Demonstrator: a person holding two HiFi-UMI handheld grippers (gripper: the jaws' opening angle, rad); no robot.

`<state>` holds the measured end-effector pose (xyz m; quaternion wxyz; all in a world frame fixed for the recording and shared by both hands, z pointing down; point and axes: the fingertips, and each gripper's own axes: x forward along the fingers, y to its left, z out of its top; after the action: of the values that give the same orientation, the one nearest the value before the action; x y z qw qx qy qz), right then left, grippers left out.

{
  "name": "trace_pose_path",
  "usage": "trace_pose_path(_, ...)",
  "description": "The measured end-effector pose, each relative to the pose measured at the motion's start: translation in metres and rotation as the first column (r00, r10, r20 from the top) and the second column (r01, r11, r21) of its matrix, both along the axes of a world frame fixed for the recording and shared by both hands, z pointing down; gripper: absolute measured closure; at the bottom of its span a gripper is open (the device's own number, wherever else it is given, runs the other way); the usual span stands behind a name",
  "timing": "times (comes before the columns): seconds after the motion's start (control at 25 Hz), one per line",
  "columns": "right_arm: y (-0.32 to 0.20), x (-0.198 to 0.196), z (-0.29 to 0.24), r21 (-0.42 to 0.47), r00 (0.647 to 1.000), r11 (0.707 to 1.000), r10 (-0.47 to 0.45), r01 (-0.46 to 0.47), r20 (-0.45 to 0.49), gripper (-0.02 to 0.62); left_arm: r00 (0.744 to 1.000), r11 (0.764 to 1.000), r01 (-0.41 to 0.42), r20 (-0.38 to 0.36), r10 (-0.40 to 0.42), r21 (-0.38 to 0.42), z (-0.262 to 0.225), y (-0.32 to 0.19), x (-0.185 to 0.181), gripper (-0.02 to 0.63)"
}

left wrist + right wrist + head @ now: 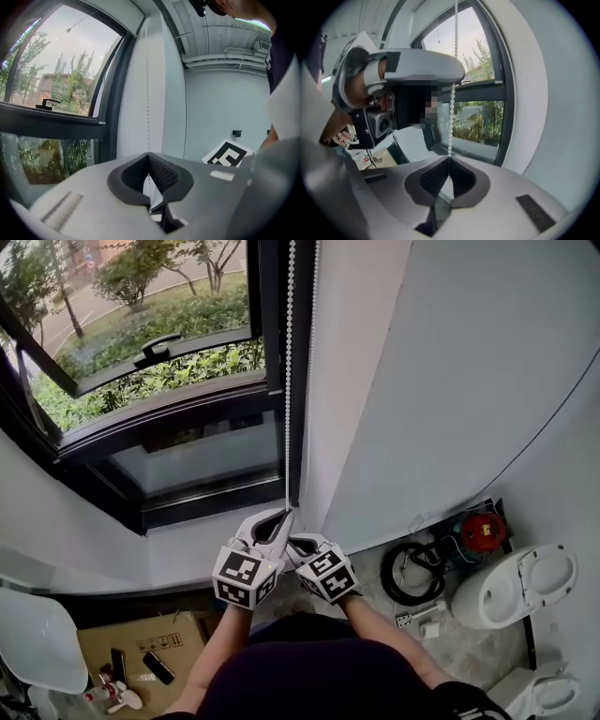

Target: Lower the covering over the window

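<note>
While both pairs of jaws are pressed together, the left gripper [279,518] and the right gripper [298,544] each pinch the white bead chain [288,381], left above right, near 6 o'clock in the head view. The chain runs taut up to 12 o'clock beside the dark window [272,334]. It looks light, limp and slippery, and is probably best gripped between beads. The blind itself is out of sight above. Grey walls [450,381] surround a bare floor [469,643], with a cardboard box [141,643] at 8 o'clock and a toilet bowl [516,587] at 4 o'clock.
</note>
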<state>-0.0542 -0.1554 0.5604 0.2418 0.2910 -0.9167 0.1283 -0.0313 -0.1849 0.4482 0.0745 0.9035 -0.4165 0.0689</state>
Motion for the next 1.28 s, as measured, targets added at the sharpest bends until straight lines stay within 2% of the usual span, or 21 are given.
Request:
trace_pose_path(0.32,0.005,0.006,0.034,-0.09,0.987,0.996,-0.033,0.019,-0.157,0.58,0.999,0.995,-0.031,0.025,0.033,-0.097,0.044,0.003,0.009,0.595)
trace_pose_path(0.48,0.006,0.007,0.033,-0.118,0.986,0.993,-0.043,0.025,-0.159,0.58,0.999,0.985,-0.021,0.045,0.029,-0.173,0.076,0.006,0.005,0.595)
trace_pose_path(0.6,0.0,0.011,0.024,-0.108,0.987,0.994,-0.03,0.013,-0.157,0.58,0.999,0.981,-0.004,0.047,0.013,-0.192,0.087,0.004,-0.002,0.595)
trace_pose_path(0.84,-0.015,0.019,-0.007,-0.041,0.995,0.998,0.041,-0.045,-0.086,0.58,0.999,0.981,0.016,0.04,-0.008,-0.191,0.088,-0.002,-0.01,0.595)
trace_pose_path(1.0,-0.028,0.024,-0.047,0.069,0.994,0.994,0.089,-0.085,-0.057,0.58,0.999,0.98,0.022,0.03,-0.016,-0.196,0.088,-0.003,-0.011,0.595)
trace_pose_path(1.28,-0.039,0.017,-0.133,0.212,0.98,0.967,0.107,-0.141,0.167,0.58,1.0,0.98,0.019,-0.009,-0.022,-0.2,0.089,-0.004,-0.011,0.594)
